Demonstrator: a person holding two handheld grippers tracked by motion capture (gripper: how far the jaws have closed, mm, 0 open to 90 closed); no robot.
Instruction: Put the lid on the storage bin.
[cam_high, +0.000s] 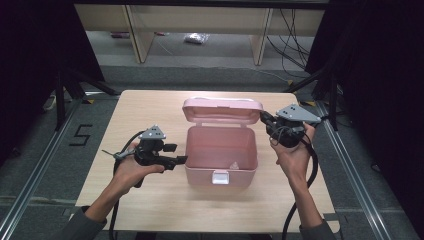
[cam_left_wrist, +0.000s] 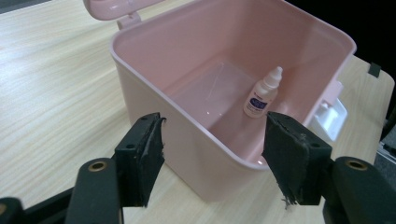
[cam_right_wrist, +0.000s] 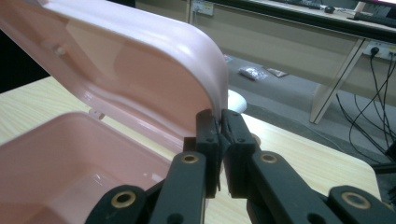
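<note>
Right hand-held gripper (cam_right_wrist: 219, 140) clamped on the raised pink plastic lid (cam_right_wrist: 140, 70).
Left hand-held gripper (cam_left_wrist: 212, 154) held wide beside the open pink plastic box (cam_left_wrist: 196, 140).

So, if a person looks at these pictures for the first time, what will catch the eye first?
Most likely the pink box in the middle of the wooden table, with its lid raised at the back. The right gripper pinches the lid's edge at the right end. Inside, a small white dropper bottle stands on the bottom near the latch side, while the left gripper waits open beside the box.
</note>
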